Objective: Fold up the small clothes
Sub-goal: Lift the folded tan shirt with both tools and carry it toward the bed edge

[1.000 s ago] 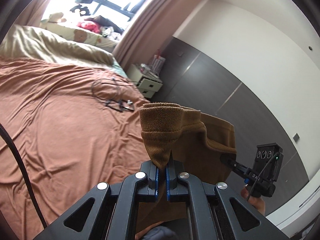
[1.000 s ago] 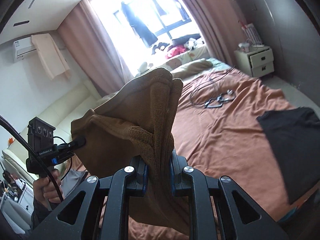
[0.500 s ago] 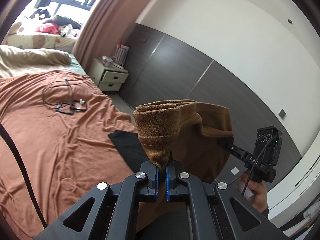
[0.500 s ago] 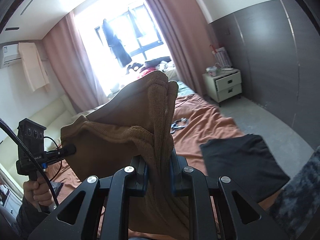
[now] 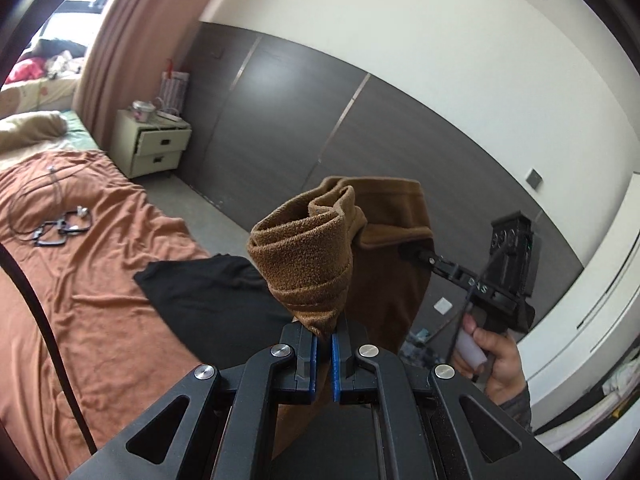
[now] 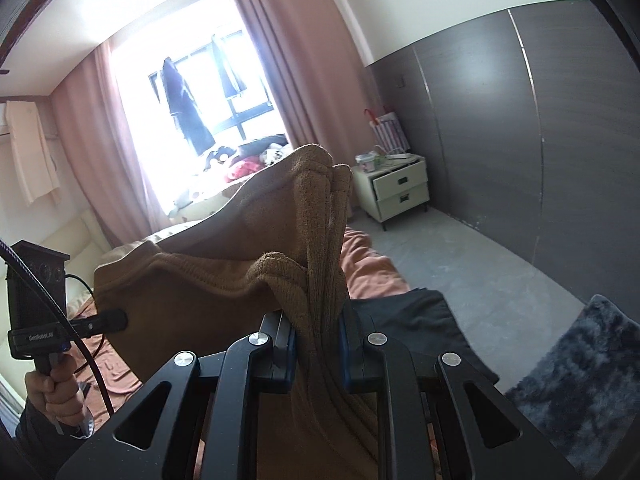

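Note:
A brown fleece garment [image 5: 316, 264] hangs in the air between both grippers, above the bed's edge. My left gripper [image 5: 325, 340] is shut on one bunched corner of it. My right gripper [image 6: 318, 332] is shut on a thick bunch of the garment [image 6: 312, 248] at the other end. Each gripper shows in the other's view: the right one [image 5: 416, 254] at the cloth's far side, the left one [image 6: 114, 318] at the left. A black garment [image 5: 212, 296] lies flat on the orange bed sheet [image 5: 80, 264] below; it also shows in the right wrist view [image 6: 416, 316].
Cables and small black items [image 5: 60, 228] lie on the sheet. A white nightstand [image 5: 154, 146] stands by the dark wall panels. A grey fluffy rug [image 6: 580, 380] lies on the grey floor. Pillows and clothes are piled near the window [image 6: 200, 92].
Both grippers have swung to the right with the brown garment held between them. The view has turned from the middle of the bed toward its edge, the black garment and the dark wall.

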`<state>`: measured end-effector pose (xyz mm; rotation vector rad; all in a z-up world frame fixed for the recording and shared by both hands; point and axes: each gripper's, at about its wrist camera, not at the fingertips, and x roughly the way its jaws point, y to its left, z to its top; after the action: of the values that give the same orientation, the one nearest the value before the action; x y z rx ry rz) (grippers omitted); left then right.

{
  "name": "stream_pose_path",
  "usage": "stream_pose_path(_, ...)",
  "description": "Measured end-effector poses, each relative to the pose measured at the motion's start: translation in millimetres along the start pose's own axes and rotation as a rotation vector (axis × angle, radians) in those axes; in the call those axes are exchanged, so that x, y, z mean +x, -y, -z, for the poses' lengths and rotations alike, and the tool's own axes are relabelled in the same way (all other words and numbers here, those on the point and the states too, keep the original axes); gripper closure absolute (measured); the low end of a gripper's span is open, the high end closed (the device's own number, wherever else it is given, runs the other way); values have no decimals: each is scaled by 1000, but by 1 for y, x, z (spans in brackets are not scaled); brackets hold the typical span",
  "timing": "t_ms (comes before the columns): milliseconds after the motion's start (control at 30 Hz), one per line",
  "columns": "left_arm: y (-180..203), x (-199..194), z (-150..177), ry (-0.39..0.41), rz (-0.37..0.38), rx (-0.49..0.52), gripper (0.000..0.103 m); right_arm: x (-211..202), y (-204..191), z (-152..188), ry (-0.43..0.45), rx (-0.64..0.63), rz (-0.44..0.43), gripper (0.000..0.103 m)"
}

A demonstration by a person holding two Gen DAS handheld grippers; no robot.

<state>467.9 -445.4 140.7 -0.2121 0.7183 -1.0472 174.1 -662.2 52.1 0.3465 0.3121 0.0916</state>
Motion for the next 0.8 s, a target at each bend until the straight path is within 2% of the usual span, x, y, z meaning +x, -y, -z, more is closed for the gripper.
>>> stream_pose_path(267,-11,64,-10,-67,44,15,98,19,-12,0,-27,26,90,90)
stream_pose_path(367,-32,89,-14,-97,43,-4,98,35,-16,-1,-39,41,106,90)
stream_pose_path(567,-89,141,-16,-123,32,-64,98,97,-26,2,-97,81,143,90)
stream_pose_path(800,-146,182,-24,-144,-27,-90,98,159,-50,1,-161,83,156,90)
